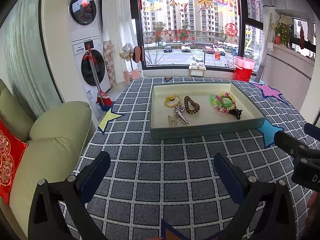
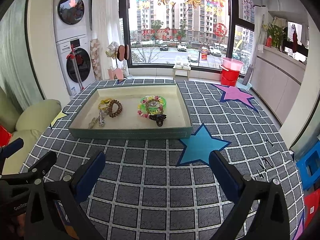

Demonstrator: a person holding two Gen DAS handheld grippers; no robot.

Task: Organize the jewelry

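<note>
A green tray (image 1: 200,133) (image 2: 130,134) with a cream inside sits on the checked tablecloth. It holds a yellow band (image 1: 170,101) (image 2: 104,103), a brown coil hair tie (image 1: 192,105) (image 2: 115,108), silver clips (image 1: 181,115) (image 2: 101,119), a pale rabbit clip (image 1: 173,121), a heap of coloured bead bracelets (image 1: 223,103) (image 2: 152,106) and a black claw clip (image 1: 237,113) (image 2: 158,118). My left gripper (image 1: 162,162) is open and empty, short of the tray. My right gripper (image 2: 158,160) is open and empty too; it also shows at the right edge of the left wrist view (image 1: 296,150).
The tablecloth carries a blue star (image 2: 202,146), a purple star (image 2: 236,95) and a yellow star (image 1: 109,118). A green sofa (image 1: 54,132) with a red cushion (image 1: 8,160) stands left of the table. Red buckets (image 2: 230,74) stand by the window.
</note>
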